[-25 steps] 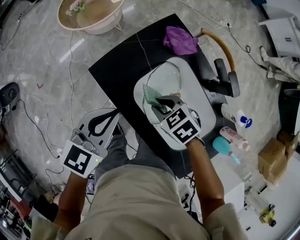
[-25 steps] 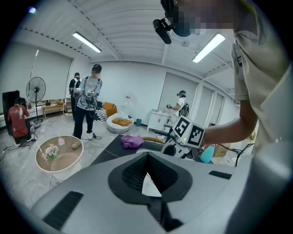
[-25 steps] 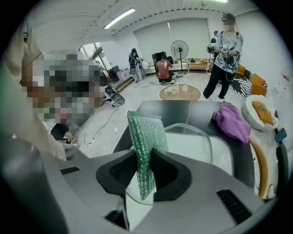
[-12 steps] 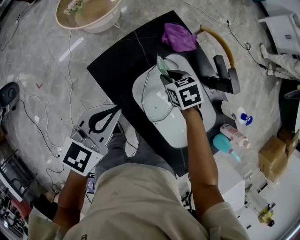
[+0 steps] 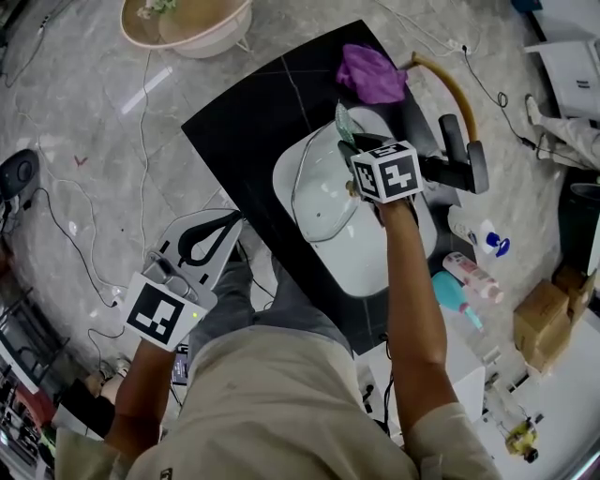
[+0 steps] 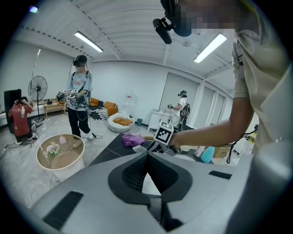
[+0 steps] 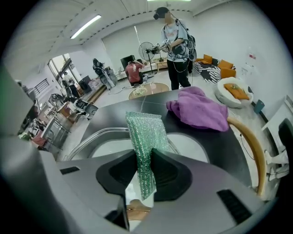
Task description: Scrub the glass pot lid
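Note:
The glass pot lid [image 5: 323,187] lies in the white sink basin [image 5: 375,258] set in a black counter [image 5: 253,112]. My right gripper [image 5: 354,145] is over the lid's far rim, shut on a green scouring pad [image 5: 344,122]. In the right gripper view the scouring pad [image 7: 145,146] stands upright between the jaws of the right gripper [image 7: 145,157], with the lid's curved rim [image 7: 105,134] just beyond. My left gripper [image 5: 230,222] hangs off the counter's near left side by the person's leg. The left gripper [image 6: 146,154] is shut with nothing in it.
A purple cloth [image 5: 372,75] lies at the counter's far end beside a brown hose [image 5: 450,89]. A black faucet [image 5: 455,164] stands right of the basin, with bottles [image 5: 473,277] nearer. A beige round stand [image 5: 183,23] and cables are on the floor. Other people stand in the room.
My right gripper has carried the scouring pad from the lid's near left part across to its far right rim. The left gripper has stayed put.

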`<state>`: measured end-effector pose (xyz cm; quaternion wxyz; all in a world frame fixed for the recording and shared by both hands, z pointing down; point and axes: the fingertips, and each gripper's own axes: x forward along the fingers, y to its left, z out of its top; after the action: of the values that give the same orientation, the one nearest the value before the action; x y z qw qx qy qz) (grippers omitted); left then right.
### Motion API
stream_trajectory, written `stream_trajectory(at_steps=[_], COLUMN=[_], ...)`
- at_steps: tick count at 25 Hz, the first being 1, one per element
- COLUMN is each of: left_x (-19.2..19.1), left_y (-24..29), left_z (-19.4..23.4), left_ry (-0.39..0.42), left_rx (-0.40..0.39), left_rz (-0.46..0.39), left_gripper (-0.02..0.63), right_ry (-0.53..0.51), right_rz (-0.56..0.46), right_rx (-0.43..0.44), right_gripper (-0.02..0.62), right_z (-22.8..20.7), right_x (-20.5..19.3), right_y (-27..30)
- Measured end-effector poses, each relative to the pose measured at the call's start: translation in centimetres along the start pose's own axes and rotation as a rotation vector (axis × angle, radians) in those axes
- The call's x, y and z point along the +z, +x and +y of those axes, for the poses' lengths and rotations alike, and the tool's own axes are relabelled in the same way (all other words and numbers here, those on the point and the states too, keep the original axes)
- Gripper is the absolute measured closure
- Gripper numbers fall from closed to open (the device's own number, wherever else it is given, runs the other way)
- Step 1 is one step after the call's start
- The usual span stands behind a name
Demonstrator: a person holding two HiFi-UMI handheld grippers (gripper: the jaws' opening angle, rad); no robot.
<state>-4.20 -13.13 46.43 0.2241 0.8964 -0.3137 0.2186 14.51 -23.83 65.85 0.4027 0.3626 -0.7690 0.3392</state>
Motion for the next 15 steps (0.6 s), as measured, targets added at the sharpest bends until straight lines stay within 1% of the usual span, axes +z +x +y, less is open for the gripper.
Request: stream_trajectory(at_steps=[4, 8, 15], left_x=[0.9, 1.7, 1.7], left_y=[0.0, -0.3, -2.2], left_z=[-0.2, -0.4, -0.3], left_ry=[0.008, 0.008, 0.006], left_rx=[-0.008, -0.008, 0.006], left_rz=[-0.019, -0.045, -0.063], left_gripper=[0.592, 0.592, 0.592], right_ry=[-0.006, -0.034, -0.058], right_rz=[0.008, 0.02, 0.037], right_rx=[0.02, 0.027, 0.052], right_gripper=[0.501, 0.501, 0.501], right_z=[1.4, 2.8, 5.2], right_x=[-0.4, -0.8, -2.3], right_y=[-0.2, -0.8, -1.9])
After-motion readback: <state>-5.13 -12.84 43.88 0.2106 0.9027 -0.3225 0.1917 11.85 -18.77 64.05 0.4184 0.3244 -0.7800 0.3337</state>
